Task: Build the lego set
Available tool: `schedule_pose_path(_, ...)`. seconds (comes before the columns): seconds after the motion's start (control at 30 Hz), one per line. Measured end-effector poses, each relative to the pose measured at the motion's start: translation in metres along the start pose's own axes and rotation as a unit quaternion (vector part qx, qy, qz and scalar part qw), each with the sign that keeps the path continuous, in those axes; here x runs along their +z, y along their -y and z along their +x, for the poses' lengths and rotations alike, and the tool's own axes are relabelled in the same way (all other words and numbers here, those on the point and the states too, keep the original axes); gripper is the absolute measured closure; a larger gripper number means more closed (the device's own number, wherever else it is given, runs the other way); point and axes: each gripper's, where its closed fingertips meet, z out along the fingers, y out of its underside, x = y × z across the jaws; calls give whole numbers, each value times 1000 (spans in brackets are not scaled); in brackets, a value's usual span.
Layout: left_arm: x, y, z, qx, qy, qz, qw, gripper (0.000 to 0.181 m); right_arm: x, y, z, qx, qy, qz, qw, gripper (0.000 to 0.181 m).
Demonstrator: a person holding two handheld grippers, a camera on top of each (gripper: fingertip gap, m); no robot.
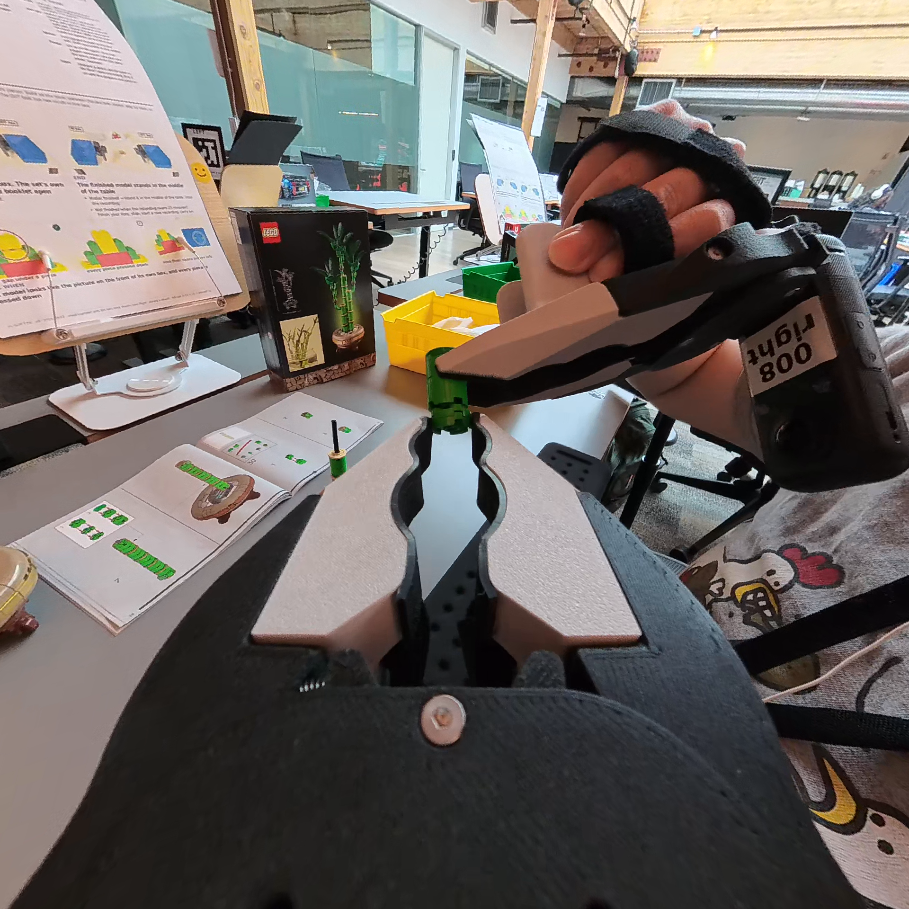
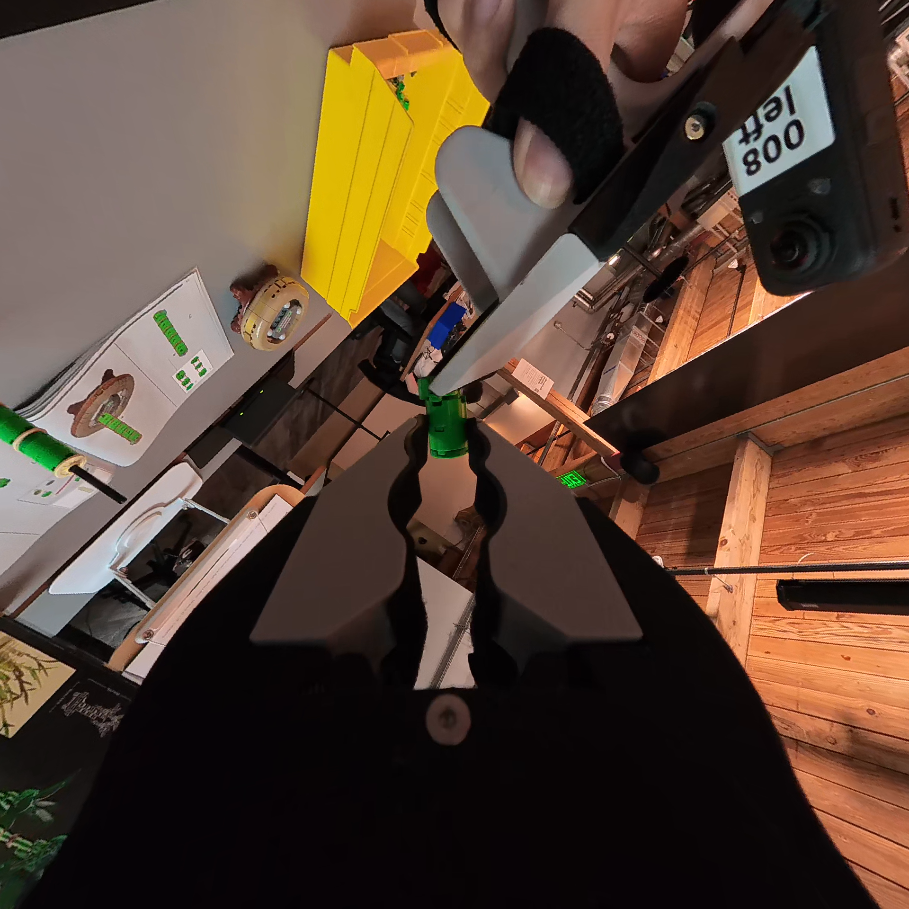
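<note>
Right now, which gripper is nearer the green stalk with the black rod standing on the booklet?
Left. The left gripper is just right of the stalk, above the table; the right gripper is beyond it, higher up.

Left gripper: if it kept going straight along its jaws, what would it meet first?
The left gripper already holds the green cylinder piece at its tips, with the right gripper clamped on the same piece from the side. Straight beyond lies the yellow bin on the table, though depth is hard to judge.
</note>
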Motion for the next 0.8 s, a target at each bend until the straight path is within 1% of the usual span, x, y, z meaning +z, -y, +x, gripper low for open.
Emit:
schedule_pose_path(0.1, 0, -2, -1, 10, 8, -7, 1000, 167, 1, 1, -1, -4, 4, 0, 1000, 167)
schedule_pose_path(0.23, -3, 2, -1, 8, 2, 5, 1000, 167, 0, 1, -1, 1, 0, 7, 1000, 167)
schedule_pose_path(0.47, -3, 1, -3, 8, 5, 3, 1000, 167, 2, 1, 0, 11, -2, 1, 1000, 167)
schedule_pose_path(0.67, -4, 1, -3, -17, -8, 8, 1000, 167, 1, 3, 0, 6, -5, -2, 1000, 167)
schedule_pose_path(0.8, -3, -2, -6, -13, 5, 0, 1000, 167, 4, 2, -5, 9, 9, -8, 1000, 167)
